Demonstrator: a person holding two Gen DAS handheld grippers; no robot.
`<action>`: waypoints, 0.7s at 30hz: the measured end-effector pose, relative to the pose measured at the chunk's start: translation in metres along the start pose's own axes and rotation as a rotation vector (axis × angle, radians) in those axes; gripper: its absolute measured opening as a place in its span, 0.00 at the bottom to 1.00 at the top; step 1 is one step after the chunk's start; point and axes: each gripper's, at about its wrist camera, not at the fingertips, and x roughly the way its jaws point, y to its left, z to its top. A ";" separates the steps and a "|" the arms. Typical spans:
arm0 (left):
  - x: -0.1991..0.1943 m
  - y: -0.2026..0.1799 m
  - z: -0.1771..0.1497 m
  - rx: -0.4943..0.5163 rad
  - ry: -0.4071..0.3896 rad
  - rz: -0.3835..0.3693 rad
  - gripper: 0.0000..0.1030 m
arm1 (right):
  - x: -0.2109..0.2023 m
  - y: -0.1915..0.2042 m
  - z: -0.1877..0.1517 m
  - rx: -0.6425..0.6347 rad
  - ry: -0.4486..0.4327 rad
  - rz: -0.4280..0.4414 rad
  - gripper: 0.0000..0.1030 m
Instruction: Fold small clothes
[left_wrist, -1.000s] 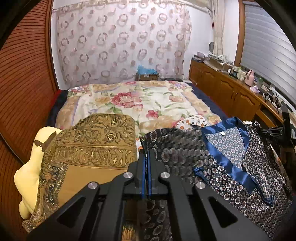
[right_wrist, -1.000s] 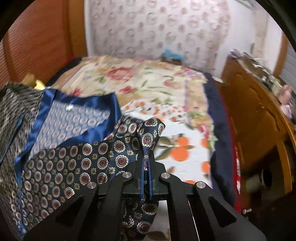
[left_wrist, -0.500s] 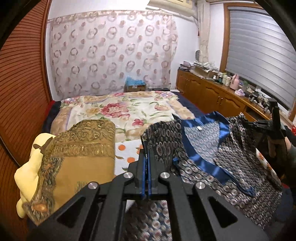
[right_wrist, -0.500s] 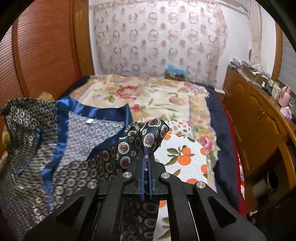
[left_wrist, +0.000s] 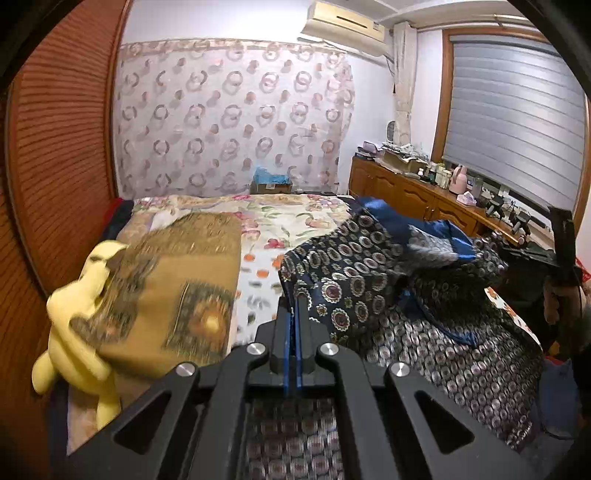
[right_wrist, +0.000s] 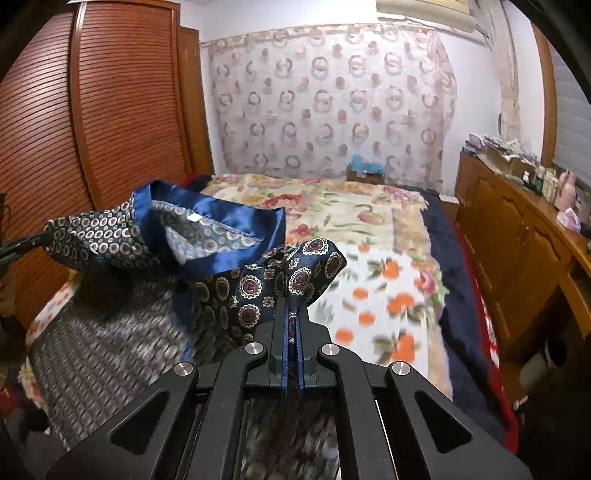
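A dark patterned garment (left_wrist: 369, 273) with a blue satin collar (right_wrist: 218, 218) hangs spread between both grippers above the bed. My left gripper (left_wrist: 293, 306) is shut on one corner of it, cloth bunched over the fingertips. My right gripper (right_wrist: 293, 306) is shut on the other corner, a fold of medallion-print fabric (right_wrist: 314, 266) rising above its tips. In the left wrist view the right gripper (left_wrist: 561, 240) shows at the far right edge. The garment's lower part drapes down in front of both cameras.
The bed (right_wrist: 369, 221) carries a floral and orange-print quilt. A folded golden cloth (left_wrist: 184, 280) and a yellow soft toy (left_wrist: 77, 317) lie at its left. A wooden louvred wardrobe (right_wrist: 110, 110) stands left, a cluttered wooden cabinet (right_wrist: 517, 229) right, a curtain behind.
Both grippers have pulled back toward the foot of the bed and risen, lifting the garment off the quilt. More of the room and wall shows. The grips have not altered.
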 end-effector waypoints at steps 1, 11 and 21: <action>-0.008 0.002 -0.008 -0.008 0.000 0.003 0.00 | -0.007 0.002 -0.008 0.004 0.004 0.001 0.00; -0.069 0.007 -0.072 -0.067 0.024 0.035 0.00 | -0.074 0.015 -0.064 0.024 0.078 -0.006 0.00; -0.087 0.002 -0.093 -0.039 0.097 0.093 0.00 | -0.091 0.036 -0.100 -0.022 0.197 0.015 0.00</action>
